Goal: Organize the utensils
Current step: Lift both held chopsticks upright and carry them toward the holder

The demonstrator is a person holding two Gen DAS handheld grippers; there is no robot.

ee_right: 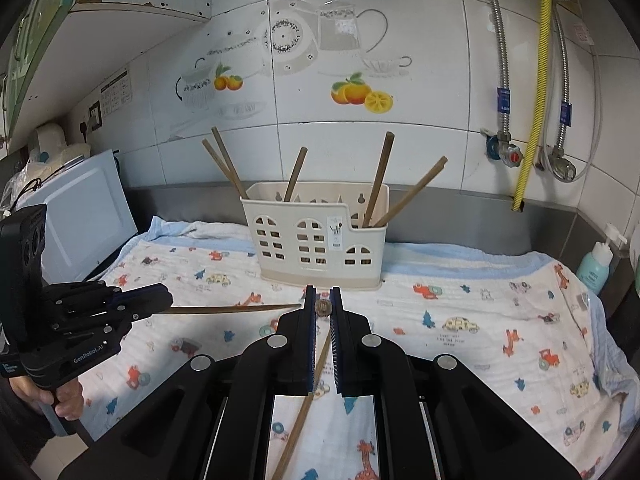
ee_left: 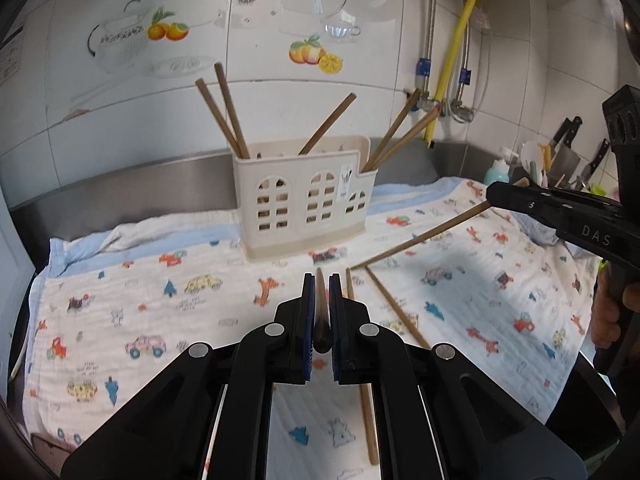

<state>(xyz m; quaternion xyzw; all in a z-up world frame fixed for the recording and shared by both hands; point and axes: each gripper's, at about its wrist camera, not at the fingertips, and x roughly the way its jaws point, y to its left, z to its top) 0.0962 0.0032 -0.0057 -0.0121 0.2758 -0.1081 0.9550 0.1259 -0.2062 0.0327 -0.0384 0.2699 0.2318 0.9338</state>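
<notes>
Nearest the left wrist camera, the left gripper (ee_left: 322,280) was seen with its jaws pressed together on a single chopstick (ee_left: 321,316), which ran along the fingers and poked out past their tips. In the right wrist view the right gripper (ee_right: 323,292) was likewise pinched on a second chopstick (ee_right: 322,307), viewed almost end-on between the pads. Both tools were held raised above the printed cloth (ee_left: 160,312) and pitched gently downward toward the back wall; a hand (ee_right: 66,398) was seen wrapped round the left tool's grip.

Just beyond and beneath the fingers, loose chopsticks (ee_left: 394,308) were left lying on the cloth, at least two or three being counted in the left view, and one (ee_right: 298,424) being seen under the right gripper's fingers.

Farther off, near the back of the counter, the cream utensil holder (ee_left: 304,196) was seen standing upright on the cloth, with five chopsticks (ee_left: 224,114) already leaning in its compartments.

The work was therefore judged to be roughly half done: five pieces stowed, two carried, and the loose ones yet to be collected. The holder was well apart from both held pieces, so a forward carry and a drop-in were judged to remain.
</notes>
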